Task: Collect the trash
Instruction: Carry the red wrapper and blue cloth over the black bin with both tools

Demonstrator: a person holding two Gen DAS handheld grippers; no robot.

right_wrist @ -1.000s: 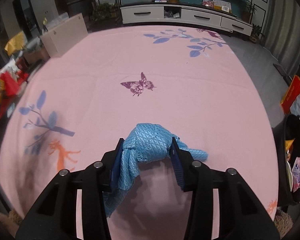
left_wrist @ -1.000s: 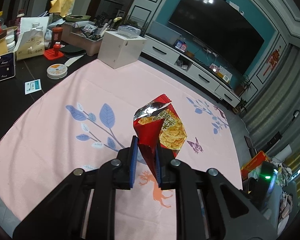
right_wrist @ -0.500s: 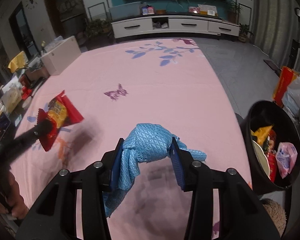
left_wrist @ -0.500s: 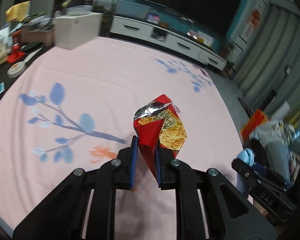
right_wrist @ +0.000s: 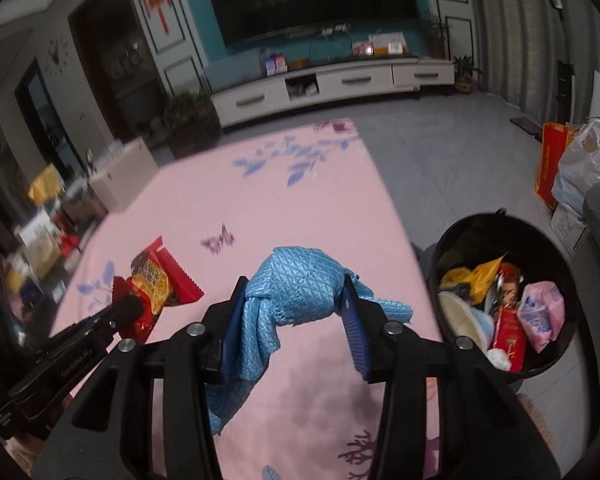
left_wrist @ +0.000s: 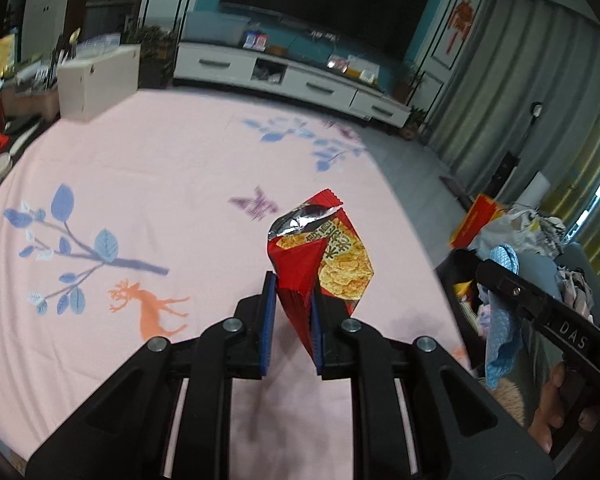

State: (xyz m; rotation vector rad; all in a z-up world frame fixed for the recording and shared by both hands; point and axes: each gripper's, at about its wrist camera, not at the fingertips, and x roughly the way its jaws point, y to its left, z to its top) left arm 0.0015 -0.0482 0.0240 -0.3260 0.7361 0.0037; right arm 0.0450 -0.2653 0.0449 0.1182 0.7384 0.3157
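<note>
A: Holding trash in both hands. The left gripper [left_wrist: 292, 316] is pinched narrow on the bag [left_wrist: 320, 256], its long axis rising past the fingers; the right gripper [right_wrist: 296, 320] clamps the cloth [right_wrist: 296, 292].

B: Where's the bin [right_wrist: 460, 232]?

A: On the floor off the tabletop's [right_wrist: 300, 208] right edge, already holding wrappers. It lies to the right of both grippers, and the right hand is nearer, almost beside its rim.

B: So the cloth probably goes first, the bag after crossing that edge.
</note>
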